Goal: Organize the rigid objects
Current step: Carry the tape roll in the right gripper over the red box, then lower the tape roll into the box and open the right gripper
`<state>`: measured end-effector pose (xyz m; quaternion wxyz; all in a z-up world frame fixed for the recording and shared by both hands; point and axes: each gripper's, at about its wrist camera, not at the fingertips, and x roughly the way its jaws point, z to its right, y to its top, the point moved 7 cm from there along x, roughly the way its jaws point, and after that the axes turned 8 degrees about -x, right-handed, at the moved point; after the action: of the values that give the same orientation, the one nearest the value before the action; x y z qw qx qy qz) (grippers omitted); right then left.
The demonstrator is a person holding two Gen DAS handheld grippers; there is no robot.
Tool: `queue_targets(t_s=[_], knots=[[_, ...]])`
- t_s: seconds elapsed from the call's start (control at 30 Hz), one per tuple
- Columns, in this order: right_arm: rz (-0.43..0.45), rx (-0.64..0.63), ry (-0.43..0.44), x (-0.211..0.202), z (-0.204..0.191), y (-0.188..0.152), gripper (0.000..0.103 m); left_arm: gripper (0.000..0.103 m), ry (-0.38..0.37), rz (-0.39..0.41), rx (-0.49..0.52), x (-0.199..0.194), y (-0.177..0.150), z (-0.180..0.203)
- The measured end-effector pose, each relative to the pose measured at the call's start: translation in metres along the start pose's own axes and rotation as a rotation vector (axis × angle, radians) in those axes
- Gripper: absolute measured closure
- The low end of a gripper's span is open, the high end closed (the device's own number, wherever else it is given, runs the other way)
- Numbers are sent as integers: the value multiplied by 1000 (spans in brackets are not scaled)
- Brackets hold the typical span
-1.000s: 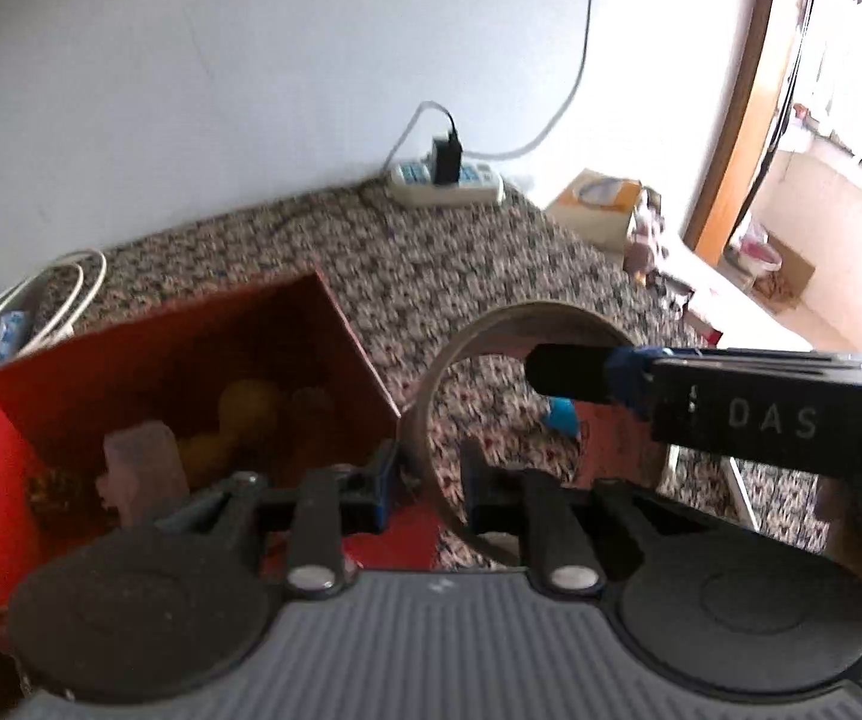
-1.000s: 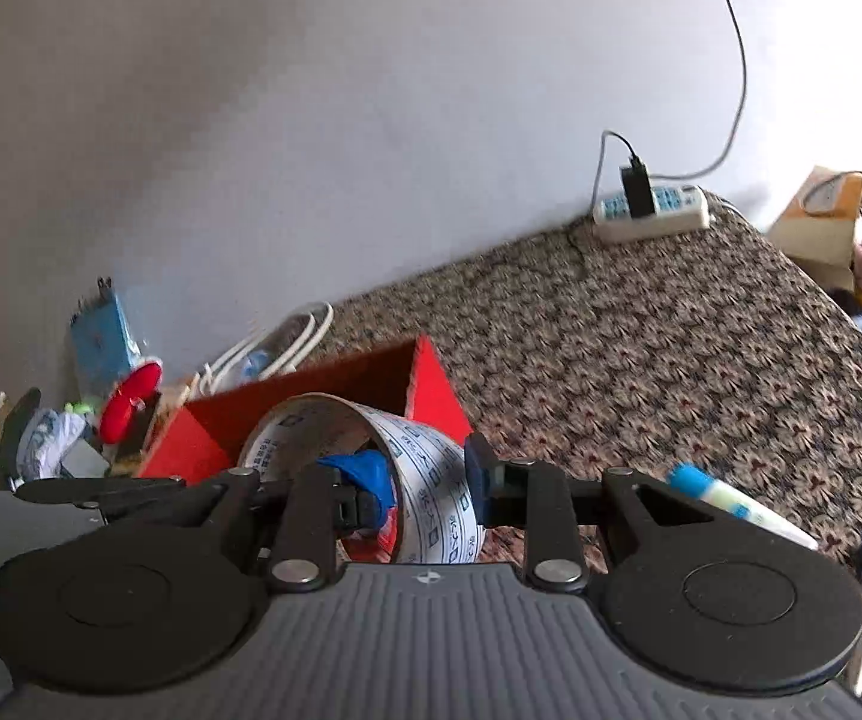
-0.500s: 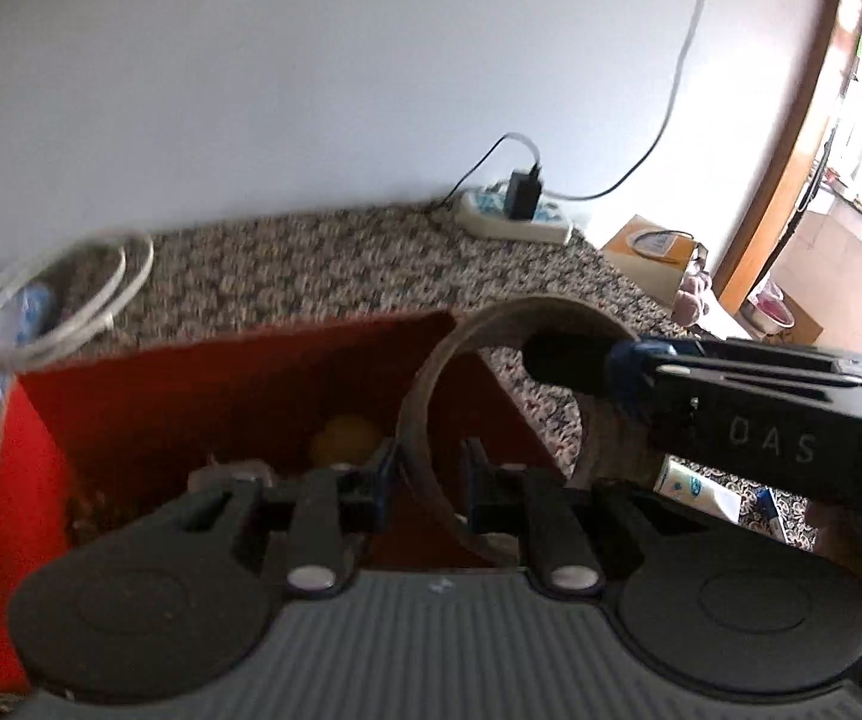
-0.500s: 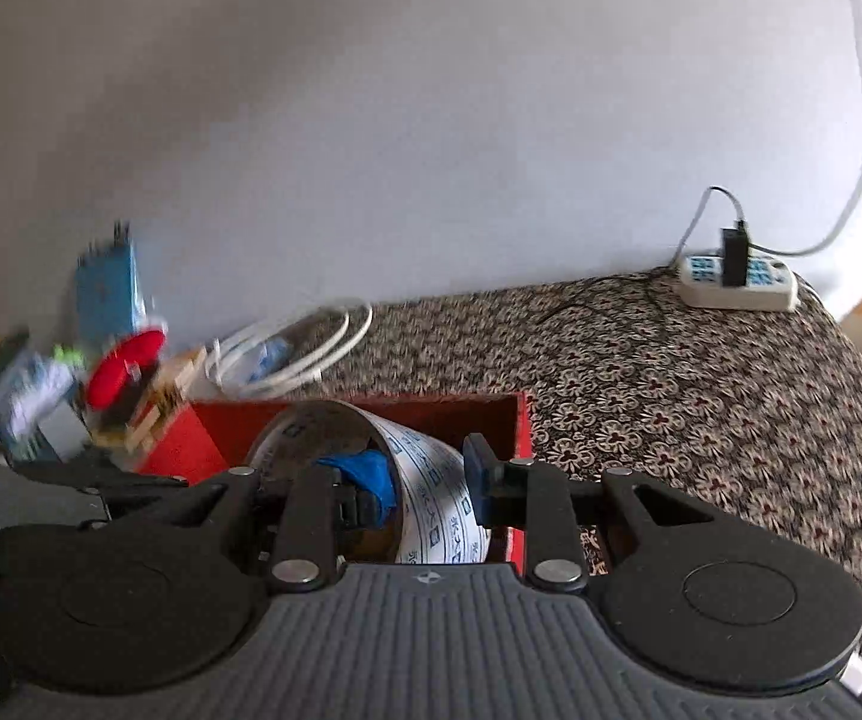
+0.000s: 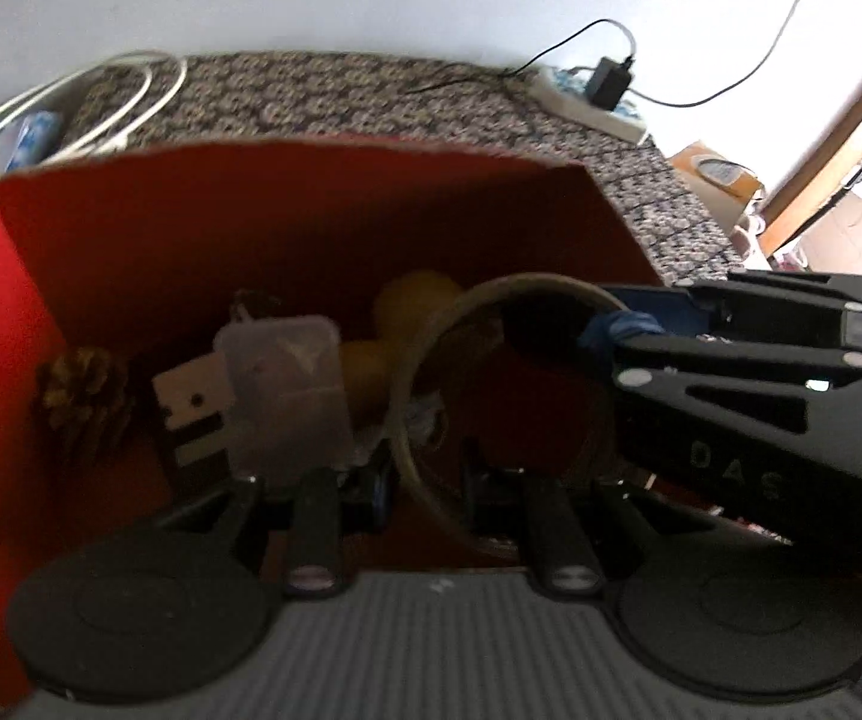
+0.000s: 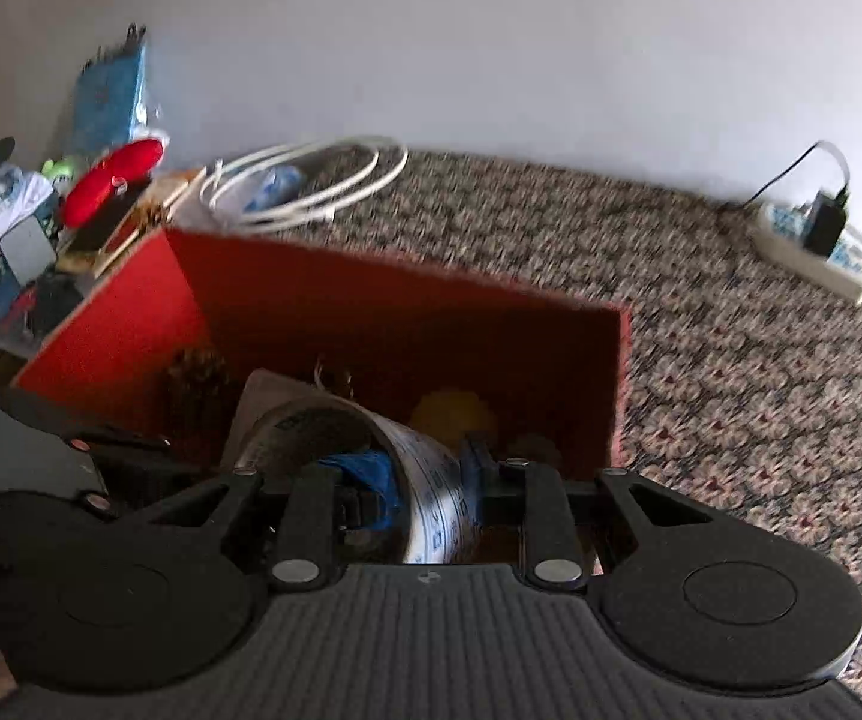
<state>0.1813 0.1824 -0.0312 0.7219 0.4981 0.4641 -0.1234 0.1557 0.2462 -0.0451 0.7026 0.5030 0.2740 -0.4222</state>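
Pinching the near rim of the tape roll, the left gripper holds it inside the red box; the right gripper is closing its fingers on the roll's printed wall beside a clear case.

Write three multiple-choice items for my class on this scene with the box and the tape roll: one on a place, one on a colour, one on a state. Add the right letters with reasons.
1. Where is the tape roll?
A. Over the open box
B. Beside the power strip
C. On the coiled cable

2. What colour is the box?
A. Blue
B. Red
C. White

3. How is the roll held?
A. It lies free
B. By one gripper
C. By both grippers

Key:
1 A, the roll hangs above the box's contents.
2 B, the walls are red in both views.
3 C, the left gripper straddles its wall, and the right gripper, its jaws closing, pinches another part.
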Motion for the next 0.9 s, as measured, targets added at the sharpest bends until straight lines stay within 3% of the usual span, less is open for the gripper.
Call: queue_targets(t_s=[0.4,0.7,0.9], knots=[[-90,105,118,35,-5,-6,97,91,87,-19,-37,1,2,-25],[-86,127,135,37,-6,-7,95,90,173,-15,4,3,1,-25],[-72,142,148,33,-5,-6,91,83,173,-16,8,2,1,-27]])
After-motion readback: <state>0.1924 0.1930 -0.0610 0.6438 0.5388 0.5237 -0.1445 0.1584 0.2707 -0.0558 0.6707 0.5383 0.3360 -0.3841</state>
